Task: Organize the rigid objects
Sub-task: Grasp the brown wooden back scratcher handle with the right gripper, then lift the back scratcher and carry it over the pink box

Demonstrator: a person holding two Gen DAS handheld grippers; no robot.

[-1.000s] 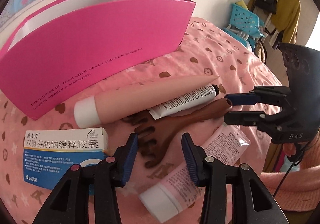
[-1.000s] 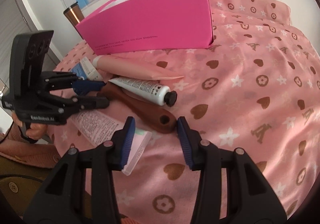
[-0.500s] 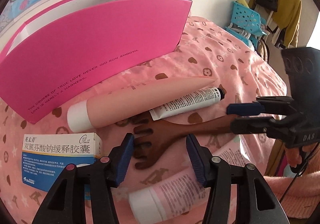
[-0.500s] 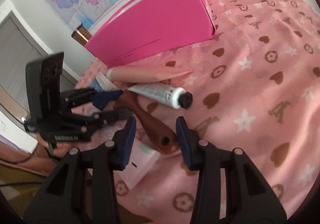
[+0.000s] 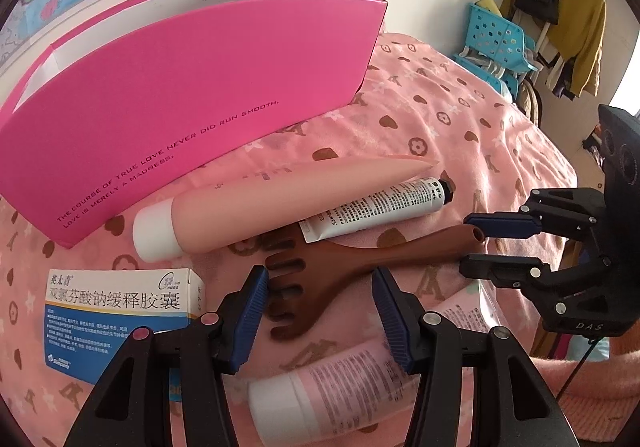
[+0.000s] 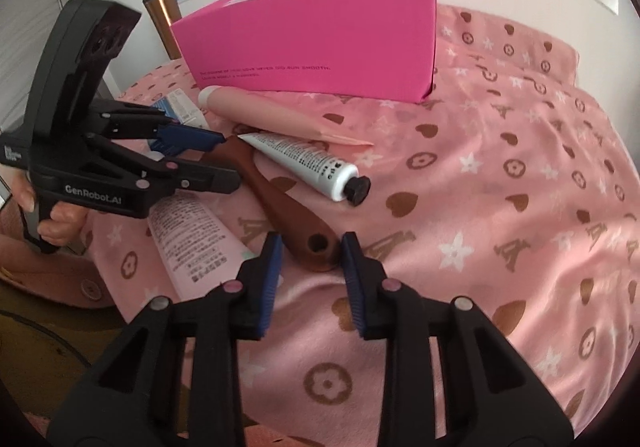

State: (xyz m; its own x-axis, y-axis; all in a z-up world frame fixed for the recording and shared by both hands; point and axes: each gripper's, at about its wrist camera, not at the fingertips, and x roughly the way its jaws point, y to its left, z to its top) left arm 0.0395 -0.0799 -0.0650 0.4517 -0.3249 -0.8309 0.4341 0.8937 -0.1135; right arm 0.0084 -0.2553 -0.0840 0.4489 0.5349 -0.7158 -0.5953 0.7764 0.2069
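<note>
A brown wooden claw-shaped massager (image 5: 360,259) lies on the pink cloth, its handle end (image 6: 316,243) toward my right gripper. My left gripper (image 5: 320,291) is open, its jaws either side of the claw end. My right gripper (image 6: 310,259) is open, its jaws either side of the handle end; it also shows in the left wrist view (image 5: 480,247). A peach tube (image 5: 280,203) and a white tube with a black cap (image 5: 380,207) lie behind the massager. A pink tube (image 5: 344,379) and a medicine box (image 5: 116,311) lie nearer. An open magenta box (image 5: 180,95) stands behind.
A copper-coloured flask (image 6: 162,19) stands left of the magenta box. A blue basket (image 5: 496,39) and hanging clothes are off to the right. The pink cloth (image 6: 500,187) stretches to the right. The table's edge drops off at the front.
My right gripper has moved in around the massager's handle end. My left gripper has edged closer over the claw end. The objects lie as before.
</note>
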